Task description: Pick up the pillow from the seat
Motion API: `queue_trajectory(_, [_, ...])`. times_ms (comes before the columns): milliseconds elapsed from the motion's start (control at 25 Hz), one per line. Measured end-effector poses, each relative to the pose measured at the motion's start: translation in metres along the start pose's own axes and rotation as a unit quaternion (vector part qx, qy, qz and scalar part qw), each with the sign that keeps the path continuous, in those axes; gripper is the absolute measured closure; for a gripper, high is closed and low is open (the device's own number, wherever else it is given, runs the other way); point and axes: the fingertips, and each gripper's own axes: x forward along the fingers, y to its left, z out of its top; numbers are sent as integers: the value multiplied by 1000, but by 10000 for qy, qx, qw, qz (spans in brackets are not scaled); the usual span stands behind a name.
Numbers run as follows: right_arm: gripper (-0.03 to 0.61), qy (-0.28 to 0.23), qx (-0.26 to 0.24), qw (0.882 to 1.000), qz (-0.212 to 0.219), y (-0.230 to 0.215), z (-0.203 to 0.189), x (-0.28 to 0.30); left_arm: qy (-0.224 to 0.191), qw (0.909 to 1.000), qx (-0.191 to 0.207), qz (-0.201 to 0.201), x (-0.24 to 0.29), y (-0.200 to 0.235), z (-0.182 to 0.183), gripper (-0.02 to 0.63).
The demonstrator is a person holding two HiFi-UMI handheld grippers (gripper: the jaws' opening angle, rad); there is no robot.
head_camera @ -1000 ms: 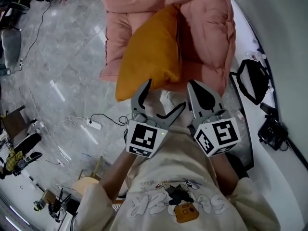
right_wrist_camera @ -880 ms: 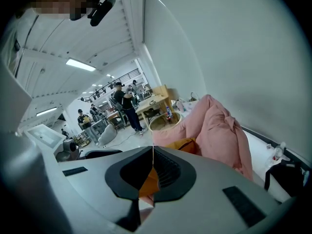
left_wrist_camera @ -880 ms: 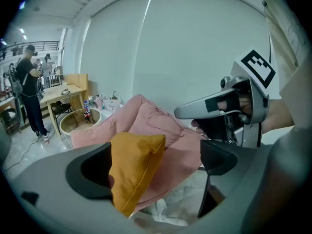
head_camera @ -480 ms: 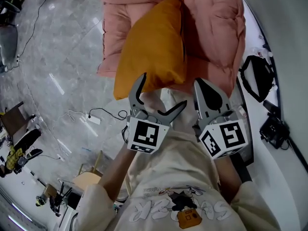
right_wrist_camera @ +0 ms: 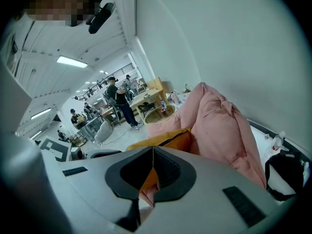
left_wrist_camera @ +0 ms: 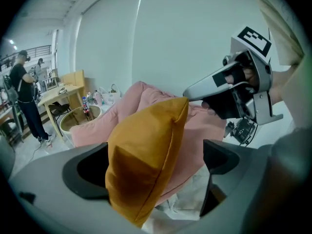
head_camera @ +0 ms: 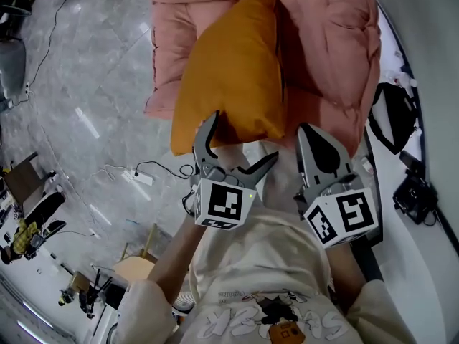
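- Change noted: compared with a second ago, the left tool (head_camera: 244,136) has spread its jaws to full width. Both tools have also closed in on the orange fabric pillow (head_camera: 229,77).
- The pillow's lower corner now lies between the left jaws. The pads are not pressing on it.
- Finding: the approach appears complete. Closing and lifting are still outstanding.
- Location: the pillow stands on edge, leaning against the pink quilted seat cushion (head_camera: 323,49).
- The right tool (head_camera: 313,138) has its jaws together and holds nothing. It sits just beside the pillow's lower right corner.
- Clearance: the seat cushion touches the pillow behind and on its right. The grey marble floor (head_camera: 93,84) lies open to the left. A black bag (head_camera: 393,113) sits well apart on the right.
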Motion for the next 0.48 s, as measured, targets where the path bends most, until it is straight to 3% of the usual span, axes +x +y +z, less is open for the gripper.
queue_trajectory(480, [555, 239, 117, 9996, 36, -6, -16, 27, 193, 9992, 270, 216, 26, 23, -21, 18])
